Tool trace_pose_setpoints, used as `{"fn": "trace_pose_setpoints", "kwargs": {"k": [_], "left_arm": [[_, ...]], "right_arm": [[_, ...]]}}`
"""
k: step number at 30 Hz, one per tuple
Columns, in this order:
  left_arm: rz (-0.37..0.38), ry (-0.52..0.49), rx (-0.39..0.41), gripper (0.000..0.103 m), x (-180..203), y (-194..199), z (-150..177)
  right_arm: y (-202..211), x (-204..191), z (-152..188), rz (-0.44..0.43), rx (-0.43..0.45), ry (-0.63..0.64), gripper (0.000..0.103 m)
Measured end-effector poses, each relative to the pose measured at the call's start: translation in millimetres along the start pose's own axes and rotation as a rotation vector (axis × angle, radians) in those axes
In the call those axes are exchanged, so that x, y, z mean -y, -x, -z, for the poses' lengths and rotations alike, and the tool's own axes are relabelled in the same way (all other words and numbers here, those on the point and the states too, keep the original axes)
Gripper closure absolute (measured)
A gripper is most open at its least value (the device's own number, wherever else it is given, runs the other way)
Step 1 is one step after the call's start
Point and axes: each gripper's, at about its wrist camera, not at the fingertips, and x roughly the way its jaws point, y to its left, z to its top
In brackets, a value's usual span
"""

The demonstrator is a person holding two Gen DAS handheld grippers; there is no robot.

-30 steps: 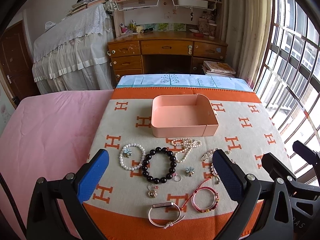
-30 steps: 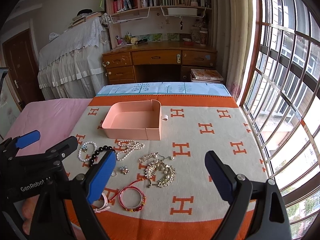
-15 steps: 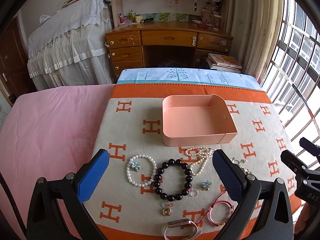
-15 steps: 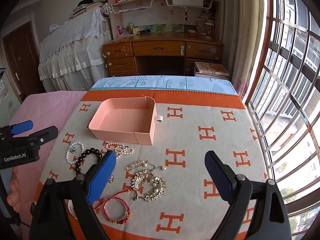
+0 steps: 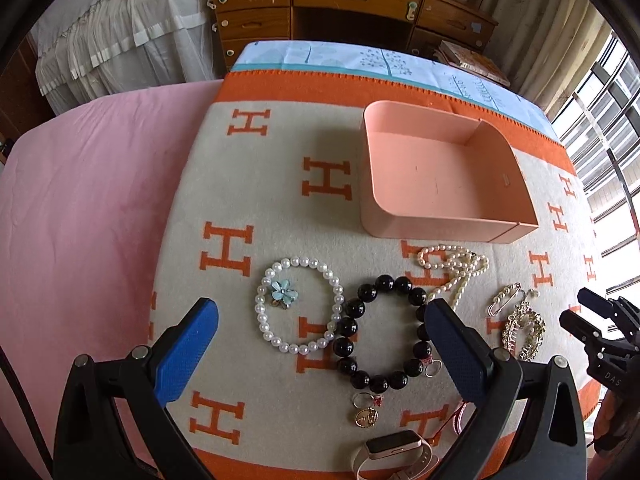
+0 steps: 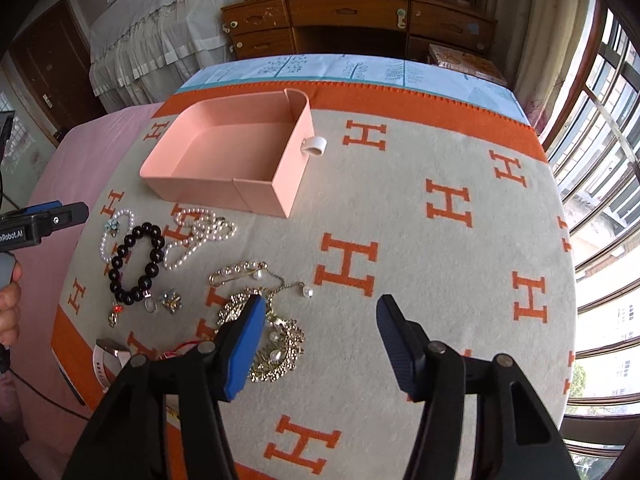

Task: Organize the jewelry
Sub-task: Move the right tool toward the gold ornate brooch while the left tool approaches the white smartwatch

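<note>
An empty pink drawer box (image 5: 440, 184) (image 6: 224, 156) sits on the orange-and-cream blanket (image 5: 256, 208). In front of it lie a white pearl bracelet (image 5: 298, 306) (image 6: 114, 232), a black bead bracelet (image 5: 386, 334) (image 6: 136, 264), a pearl necklace (image 5: 456, 272) (image 6: 200, 236), a pearl pin (image 6: 240, 272), a gold brooch (image 5: 524, 332) (image 6: 276, 344), rings and a pink watch (image 5: 394, 454). My left gripper (image 5: 320, 336) is open above the two bracelets. My right gripper (image 6: 320, 332) is open and empty, its left finger over the gold brooch.
A pink bedsheet (image 5: 80, 208) lies left of the blanket. A wooden desk (image 6: 360, 20) and a cloth-covered piece of furniture (image 6: 160, 40) stand behind. Windows (image 6: 600, 160) are on the right. Bare blanket (image 6: 440, 220) lies right of the jewelry.
Both grippers have moved forward and lower toward the jewelry. The left now hangs over the bracelets, the right over the gold brooch. Both stay open.
</note>
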Motion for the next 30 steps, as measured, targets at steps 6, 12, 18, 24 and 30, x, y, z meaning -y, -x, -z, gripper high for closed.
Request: {"fn": "trace_pose_setpoints", "kwargs": {"k": [6, 12, 18, 24, 30], "left_arm": [[-0.022, -0.003, -0.029, 0.001, -4, -17, 10], [-0.01, -0.001, -0.036, 0.011, -12, -18, 13], [0.005, -0.037, -0.055, 0.029, -6, -15, 19], [0.059, -0.099, -0.098, 0.047, 9, -12, 36], [0.087, -0.175, -0.133, 0.047, 18, 1, 74]], "right_arm": [[-18, -22, 13, -0.024, -0.023, 0.132, 0.049], [-36, -29, 12, -0.037, -0.064, 0.188, 0.068], [-43, -25, 12, -0.068, -0.071, 0.191, 0.082], [-37, -23, 16, -0.078, -0.053, 0.151, 0.086], [-22, -14, 20, -0.11, -0.02, 0.081, 0.088]]}}
